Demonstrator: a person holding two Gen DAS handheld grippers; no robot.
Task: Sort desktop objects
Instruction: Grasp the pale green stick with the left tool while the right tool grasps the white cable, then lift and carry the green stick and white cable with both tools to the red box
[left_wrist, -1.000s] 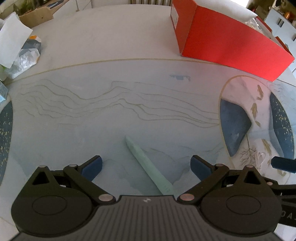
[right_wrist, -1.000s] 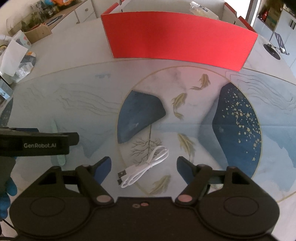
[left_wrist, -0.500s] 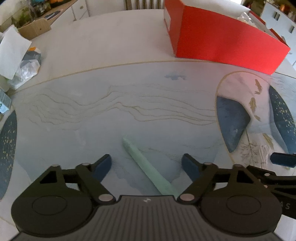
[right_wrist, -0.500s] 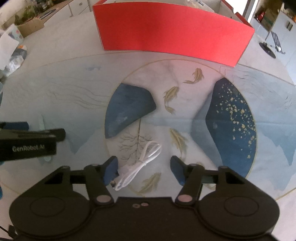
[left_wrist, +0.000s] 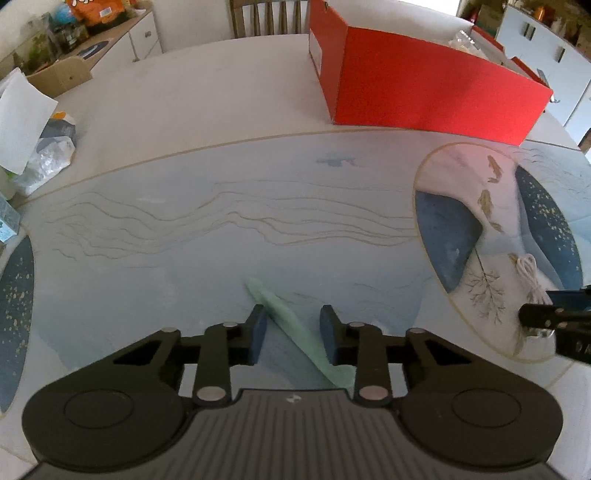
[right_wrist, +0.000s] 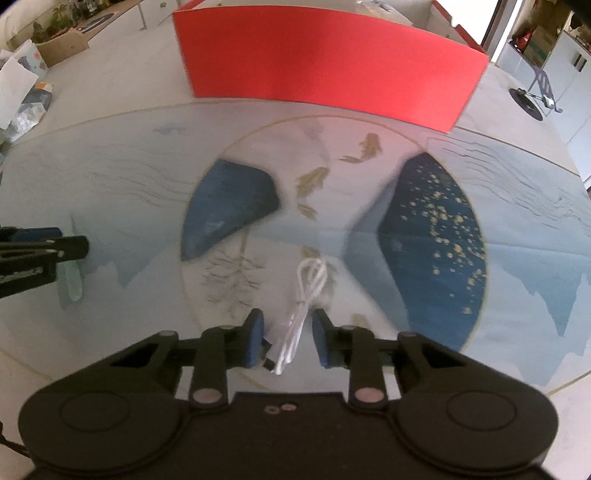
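Green stick (left_wrist: 291, 325) between closing left gripper (left_wrist: 291, 332) jaws; white cable (right_wrist: 303, 295) between closing right gripper (right_wrist: 284, 336) jaws

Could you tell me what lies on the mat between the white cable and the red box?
Nothing: in the right wrist view only bare printed mat separates the white cable from the red box.

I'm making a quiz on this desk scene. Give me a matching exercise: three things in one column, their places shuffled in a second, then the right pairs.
Things:
1. pale green stick
2. white USB cable
3. red box

Places:
A. far side of the table, beyond the mat
B. between the left gripper's fingers
C. between the right gripper's fingers

Pairs: 1-B, 2-C, 3-A
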